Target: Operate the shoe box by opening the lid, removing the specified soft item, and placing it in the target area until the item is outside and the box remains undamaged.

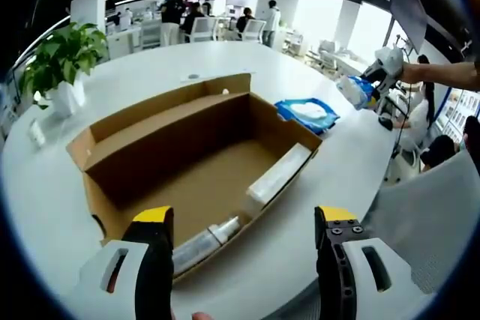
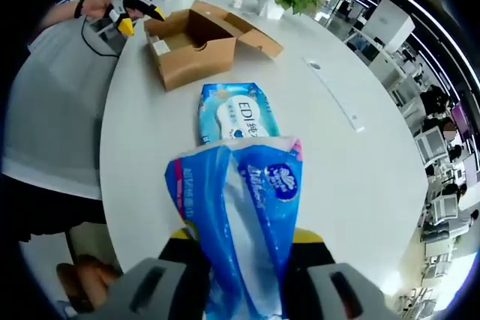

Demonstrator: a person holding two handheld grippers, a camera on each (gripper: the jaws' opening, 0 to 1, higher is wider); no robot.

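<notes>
Clamped between the jaws of the right hand-held gripper [image 2: 240,249], a blue tissue pack [image 2: 238,207] hangs over the white desk [image 2: 337,148]. Beyond it the open cardboard shoe box [image 1: 195,162] sits on the desk, lid folded back, a wrapped roll [image 1: 202,241] inside. A blue wipes packet [image 2: 238,114] lies just beside the box. Jaws spread apart, the left hand-held gripper [image 1: 244,219] hovers at the box's near edge.
</notes>
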